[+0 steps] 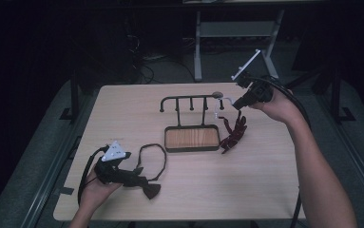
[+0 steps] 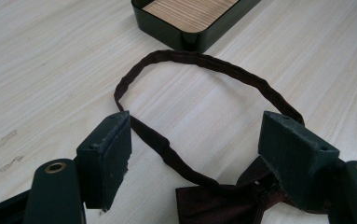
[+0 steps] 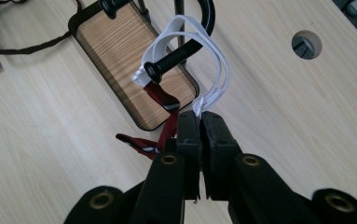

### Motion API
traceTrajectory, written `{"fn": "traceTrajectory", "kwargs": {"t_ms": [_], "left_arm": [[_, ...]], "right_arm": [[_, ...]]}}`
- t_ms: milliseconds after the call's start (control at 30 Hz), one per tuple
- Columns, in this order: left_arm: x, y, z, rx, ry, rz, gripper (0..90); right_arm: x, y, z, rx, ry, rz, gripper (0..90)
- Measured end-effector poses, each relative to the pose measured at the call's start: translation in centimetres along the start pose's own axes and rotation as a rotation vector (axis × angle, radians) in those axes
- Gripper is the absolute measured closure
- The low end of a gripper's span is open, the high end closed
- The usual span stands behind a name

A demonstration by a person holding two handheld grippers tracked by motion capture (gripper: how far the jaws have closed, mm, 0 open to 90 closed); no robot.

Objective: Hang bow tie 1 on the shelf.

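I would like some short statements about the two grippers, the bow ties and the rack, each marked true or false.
1. The right gripper is shut on the white elastic loop. True.
2. The white elastic loop hangs free of the rack. False: it is hooked over the rack's end peg.
3. The left gripper stands open over the dark bow tie. True.
4. The dark bow tie lies inside the tray. False: it lies on the table, in front of the tray.
5. The red bow tie hangs below the right gripper, beside the tray. True.
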State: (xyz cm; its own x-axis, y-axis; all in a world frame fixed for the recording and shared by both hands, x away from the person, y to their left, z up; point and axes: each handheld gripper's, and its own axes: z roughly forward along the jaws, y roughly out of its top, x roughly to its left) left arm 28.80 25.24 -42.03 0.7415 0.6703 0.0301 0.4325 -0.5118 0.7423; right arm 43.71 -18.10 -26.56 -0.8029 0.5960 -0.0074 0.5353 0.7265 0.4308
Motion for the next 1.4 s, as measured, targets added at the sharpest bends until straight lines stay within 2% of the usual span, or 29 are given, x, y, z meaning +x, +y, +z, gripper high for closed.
{"fn": "traceTrajectory", "kwargs": {"t_ms": [533,933,1133,1400], "left_arm": [[0.0,0.0,0.1,0.013,-0.002,0.003,26.2],[0.1,-0.1,0.2,0.014,-0.002,0.007,26.1],[0.1,-0.1,0.2,0.019,0.001,0.011,26.1],[0.1,-0.1,0.2,0.018,0.001,0.011,26.1]], "right_arm": [[0.1,-1.1,0.7,-0.010,0.037,-0.003,80.9],[0.4,-2.7,1.4,-0.025,0.094,-0.011,72.4],[0.5,-3.3,1.5,-0.029,0.106,-0.018,69.9],[0.8,-4.3,2.0,-0.042,0.128,-0.021,62.2]]}}
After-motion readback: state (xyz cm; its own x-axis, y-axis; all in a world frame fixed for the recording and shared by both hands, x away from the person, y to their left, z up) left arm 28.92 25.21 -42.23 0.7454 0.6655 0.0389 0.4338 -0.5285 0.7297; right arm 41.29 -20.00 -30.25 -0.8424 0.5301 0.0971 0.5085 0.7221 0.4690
